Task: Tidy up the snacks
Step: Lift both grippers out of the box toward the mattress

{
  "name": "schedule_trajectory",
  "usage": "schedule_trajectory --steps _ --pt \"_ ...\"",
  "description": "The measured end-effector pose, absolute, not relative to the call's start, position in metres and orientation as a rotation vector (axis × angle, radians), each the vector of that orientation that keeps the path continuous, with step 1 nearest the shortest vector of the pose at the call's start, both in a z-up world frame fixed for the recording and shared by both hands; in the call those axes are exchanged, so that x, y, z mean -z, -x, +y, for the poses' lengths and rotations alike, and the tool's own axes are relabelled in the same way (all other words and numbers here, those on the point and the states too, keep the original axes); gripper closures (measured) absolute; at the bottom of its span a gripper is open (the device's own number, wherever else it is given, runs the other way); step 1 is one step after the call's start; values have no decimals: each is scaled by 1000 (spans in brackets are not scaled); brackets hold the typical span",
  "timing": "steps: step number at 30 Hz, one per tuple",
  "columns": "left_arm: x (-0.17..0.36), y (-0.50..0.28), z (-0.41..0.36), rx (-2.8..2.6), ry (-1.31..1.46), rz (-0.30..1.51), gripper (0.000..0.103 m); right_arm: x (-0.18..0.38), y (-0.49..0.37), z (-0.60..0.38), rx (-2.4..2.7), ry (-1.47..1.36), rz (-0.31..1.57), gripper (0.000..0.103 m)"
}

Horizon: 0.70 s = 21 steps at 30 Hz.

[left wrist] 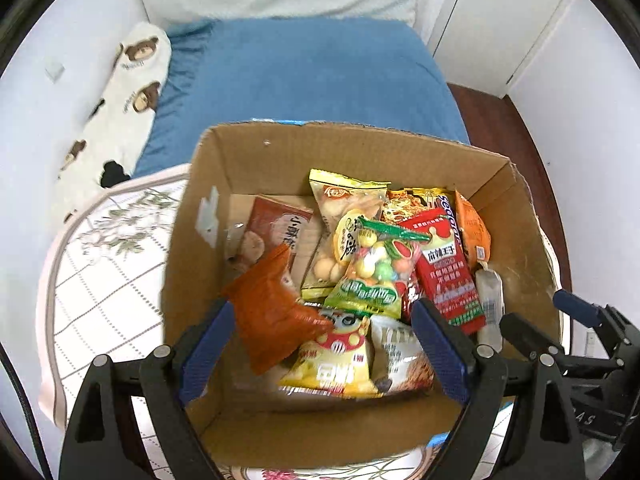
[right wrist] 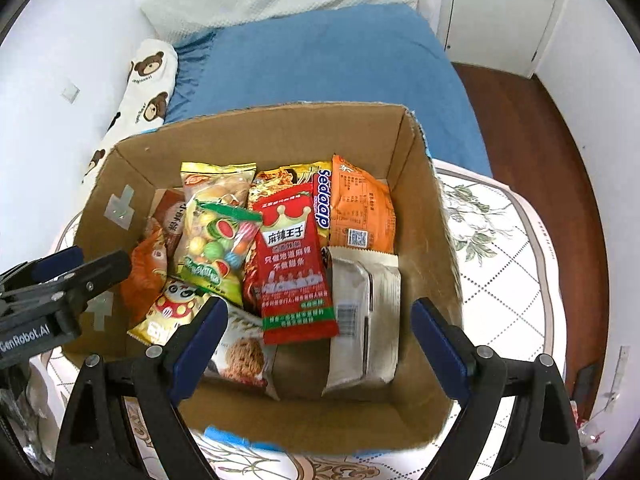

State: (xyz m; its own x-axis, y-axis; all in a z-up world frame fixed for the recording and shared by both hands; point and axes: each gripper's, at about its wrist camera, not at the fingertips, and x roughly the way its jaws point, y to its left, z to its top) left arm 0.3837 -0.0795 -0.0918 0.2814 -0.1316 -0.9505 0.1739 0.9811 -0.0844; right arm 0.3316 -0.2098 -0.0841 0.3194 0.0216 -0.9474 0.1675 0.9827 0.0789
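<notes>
An open cardboard box (left wrist: 264,160) (right wrist: 416,184) stands on a floral quilt and holds several snack packs. Among them are an orange-red pack (left wrist: 268,308), a candy bag (left wrist: 372,268) (right wrist: 218,244), a red pack (left wrist: 444,272) (right wrist: 296,272), a yellow mushroom pack (left wrist: 336,364) and a white pack (right wrist: 366,316). My left gripper (left wrist: 324,344) hovers open over the box's near left part, its left finger beside the orange-red pack. My right gripper (right wrist: 320,344) hovers open above the near side, empty. Each gripper shows at the other view's edge.
The box sits at the foot of a bed with a blue sheet (left wrist: 312,72) (right wrist: 320,56). A bear-print pillow (left wrist: 120,108) (right wrist: 140,92) lies along the left wall. The floral quilt (left wrist: 100,264) (right wrist: 508,256) spreads round the box. Dark wood floor (right wrist: 532,140) and white doors are at right.
</notes>
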Motion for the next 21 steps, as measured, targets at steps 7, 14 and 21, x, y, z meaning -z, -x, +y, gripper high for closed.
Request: schedule_trajectory --steps 7,14,21 --pt "58 -339 -73 187 -53 1135 13 49 -294 -197 100 -145 1138 8" --pt "25 -299 -66 191 -40 1036 13 13 -256 -184 89 -118 1047 8" --pt "-6 -258 -62 206 -42 961 13 -22 -215 -179 76 -158 968 8"
